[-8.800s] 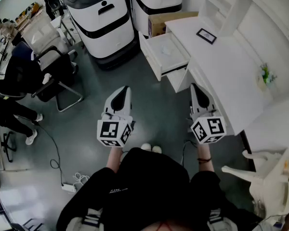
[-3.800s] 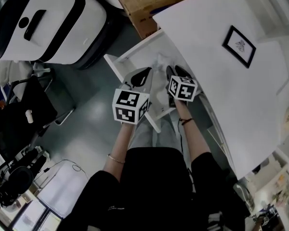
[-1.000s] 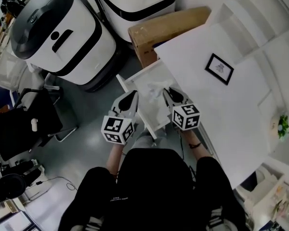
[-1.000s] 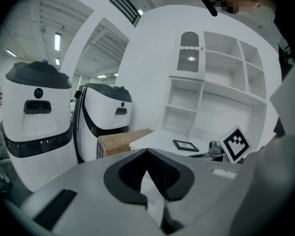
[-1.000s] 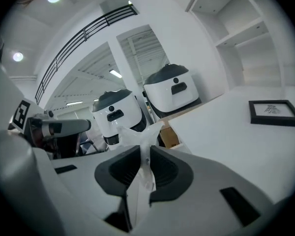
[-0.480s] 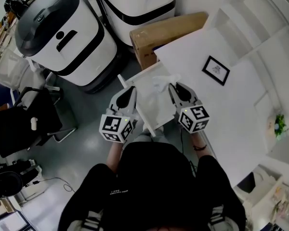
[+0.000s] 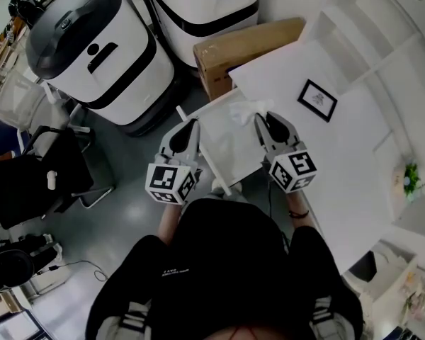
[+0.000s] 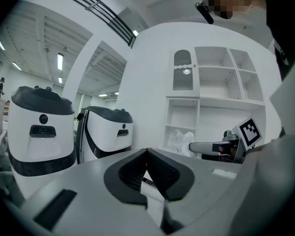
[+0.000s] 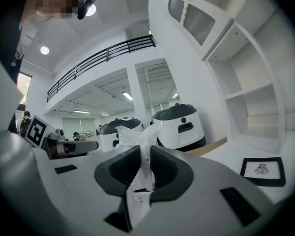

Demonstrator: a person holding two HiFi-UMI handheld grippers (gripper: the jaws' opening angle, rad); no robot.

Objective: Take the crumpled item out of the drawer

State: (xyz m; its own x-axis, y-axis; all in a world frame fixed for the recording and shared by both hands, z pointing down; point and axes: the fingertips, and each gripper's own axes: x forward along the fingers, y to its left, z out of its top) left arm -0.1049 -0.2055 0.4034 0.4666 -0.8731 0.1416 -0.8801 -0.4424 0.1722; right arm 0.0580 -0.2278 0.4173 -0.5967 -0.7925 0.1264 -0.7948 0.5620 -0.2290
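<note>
R tongs [image 9: 143, 156] pinch wad [image 9: 132, 134] by a thin bit, L tongs [image 8: 146, 154] shut, empty; could slip back into drawer [image 7: 211, 163] imo.

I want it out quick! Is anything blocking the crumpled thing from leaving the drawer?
No, nothing visible blocks it. The right gripper has its jaws shut on the crumpled thing, holding it up over the open drawer with only air around it.
</note>
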